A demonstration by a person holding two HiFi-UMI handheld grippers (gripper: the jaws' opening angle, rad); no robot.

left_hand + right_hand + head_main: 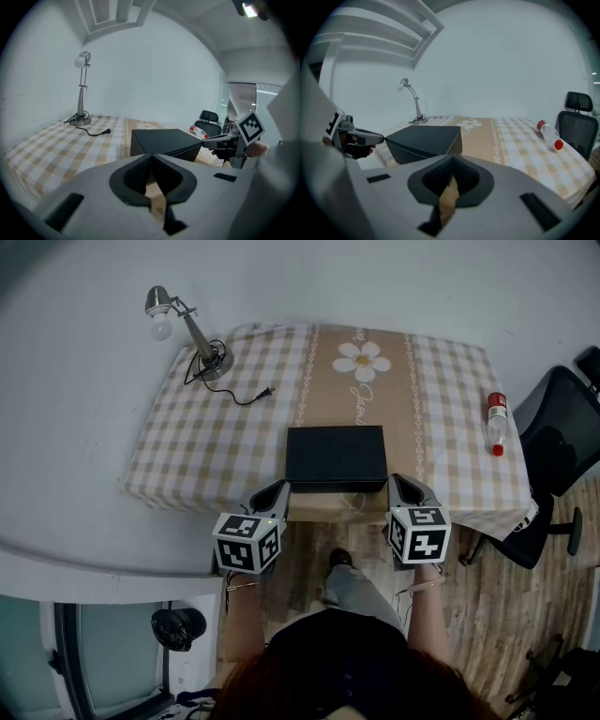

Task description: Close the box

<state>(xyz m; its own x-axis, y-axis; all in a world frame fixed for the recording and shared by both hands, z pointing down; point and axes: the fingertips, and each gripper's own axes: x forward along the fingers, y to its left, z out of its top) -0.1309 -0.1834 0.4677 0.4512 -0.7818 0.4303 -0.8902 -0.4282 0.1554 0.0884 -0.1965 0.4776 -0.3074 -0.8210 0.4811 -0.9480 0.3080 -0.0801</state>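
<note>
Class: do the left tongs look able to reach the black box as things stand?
Probably yes: the left tongs hover close to the near left corner of the box, with nothing between them.

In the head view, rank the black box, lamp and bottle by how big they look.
1. Black box, clearly the largest.
2. Lamp, long but thin.
3. Bottle, the smallest.

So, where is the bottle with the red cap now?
In the head view, the bottle lies near the right edge of the table, beside the office chair, right of the black box.
</note>
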